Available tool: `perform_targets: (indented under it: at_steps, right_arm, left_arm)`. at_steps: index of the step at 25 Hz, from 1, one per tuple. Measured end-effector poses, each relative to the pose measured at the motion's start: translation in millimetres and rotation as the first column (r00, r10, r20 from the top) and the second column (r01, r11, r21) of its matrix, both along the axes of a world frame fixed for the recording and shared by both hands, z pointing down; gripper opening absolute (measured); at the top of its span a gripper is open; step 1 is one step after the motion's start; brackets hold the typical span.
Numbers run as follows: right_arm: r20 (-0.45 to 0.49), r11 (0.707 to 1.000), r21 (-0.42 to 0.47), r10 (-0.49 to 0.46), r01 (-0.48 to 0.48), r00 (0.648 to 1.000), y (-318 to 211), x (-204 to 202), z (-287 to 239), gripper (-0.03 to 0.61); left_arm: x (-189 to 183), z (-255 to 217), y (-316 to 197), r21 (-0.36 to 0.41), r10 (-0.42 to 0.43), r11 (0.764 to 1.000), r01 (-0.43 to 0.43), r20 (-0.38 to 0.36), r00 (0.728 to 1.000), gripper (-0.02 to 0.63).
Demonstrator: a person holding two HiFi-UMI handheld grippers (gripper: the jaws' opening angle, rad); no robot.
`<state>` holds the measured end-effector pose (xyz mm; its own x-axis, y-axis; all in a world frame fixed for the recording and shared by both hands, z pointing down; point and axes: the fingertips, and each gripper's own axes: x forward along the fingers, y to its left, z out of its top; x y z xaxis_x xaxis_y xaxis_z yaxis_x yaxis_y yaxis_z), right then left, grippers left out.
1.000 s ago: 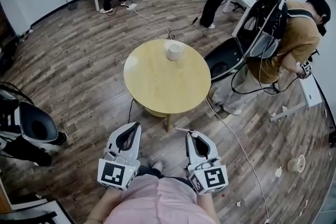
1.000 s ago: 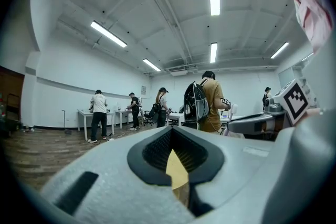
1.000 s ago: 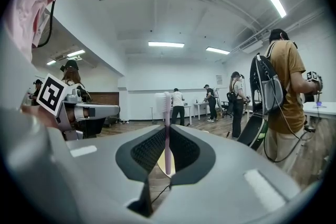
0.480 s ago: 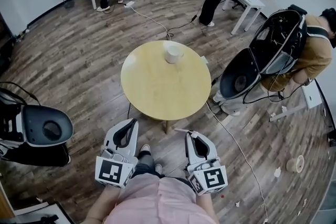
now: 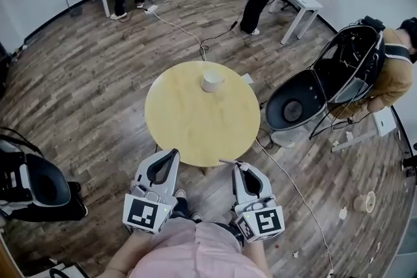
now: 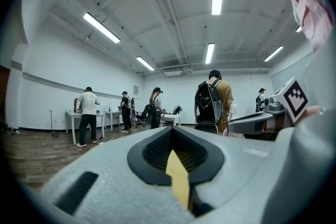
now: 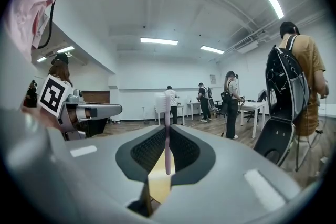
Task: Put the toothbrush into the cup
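Head view: the cup (image 5: 212, 81) is seen far across the round worktop (image 5: 189, 130), well apart from both grippers.

Left gripper view: the left gripper (image 6: 172, 136) is seen with fingers closed, nothing held.

Right gripper view: the toothbrush (image 7: 167, 152) is pinched in the right gripper (image 7: 166, 139), bristle head outward.

Judged: a long reach is needed, and the brush is best tipped over the cup mouth before release.

The cup (image 5: 212, 81) stands on the far part of the bench (image 5: 195, 124). Just off the bench's near edge, the left claw (image 5: 171, 158) and right claw (image 5: 240, 169) sit side by side, apart. The toothbrush (image 7: 167, 128) sits between the right claw's jaws. A chair (image 5: 293, 107) stands right of the bench.
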<state>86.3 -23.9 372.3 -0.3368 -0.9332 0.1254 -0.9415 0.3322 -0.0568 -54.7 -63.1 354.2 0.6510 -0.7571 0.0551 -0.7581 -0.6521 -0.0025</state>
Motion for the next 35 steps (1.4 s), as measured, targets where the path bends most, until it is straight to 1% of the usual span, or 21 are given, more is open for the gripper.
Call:
perform_targets:
  at_steps: [6,9,13,18,20,24,29,33,35]
  right_arm:
    - [0.006,1.0,-0.005,-0.003,0.003,1.0,-28.5,-19.2,4.4,0.025]
    - [0.01,1.0,-0.002,-0.006,0.006,1.0,-32.6,-23.8,4.4,0.025]
    - [0.02,1.0,0.006,-0.002,0.002,1.0,-35.4,-28.2,8.6,0.025]
    - [0.02,1.0,-0.009,-0.002,0.002,1.0,-43.7,-31.2,14.3,0.025]
    - [0.021,1.0,-0.014,-0.002,0.003,1.0,-49.4,-31.6,15.9,0.025]
    - [0.022,1.0,-0.025,-0.009,0.01,1.0,-65.9,-27.9,21.6,0.025]
    - [0.027,0.998,-0.04,-0.039,0.04,0.999,-92.1,-15.2,24.6,0.025]
    - [0.024,0.997,-0.03,-0.067,0.067,0.997,-115.0,-5.8,16.6,0.025]
    - [0.025,0.997,-0.023,-0.079,0.079,0.997,-125.1,-1.0,13.8,0.025]
  left_arm:
    - [-7.7,0.6,-26.5,0.003,0.025,1.0,-0.025,-0.012,1.0,-0.003]
    - [-9.9,0.2,-28.9,0.002,0.031,1.0,-0.031,-0.004,1.0,-0.003]
    - [-17.1,3.6,-32.7,-0.005,0.018,1.0,-0.018,0.009,1.0,-0.003]
    - [-19.5,9.6,-41.4,-0.008,0.021,1.0,-0.021,-0.013,1.0,-0.003]
    - [-19.4,13.2,-47.3,-0.021,0.02,1.0,-0.021,-0.014,1.0,-0.003]
    - [-15.7,22.4,-62.7,-0.041,0.012,0.999,-0.013,-0.012,1.0,-0.003]
    - [-3.6,24.7,-84.4,-0.056,-0.017,0.998,0.016,-0.015,1.0,-0.003]
    - [5.9,18.1,-102.9,-0.058,-0.038,0.998,0.036,-0.021,0.999,-0.003]
    - [11.2,11.9,-112.0,-0.04,-0.049,0.998,0.048,-0.024,0.999,-0.003]
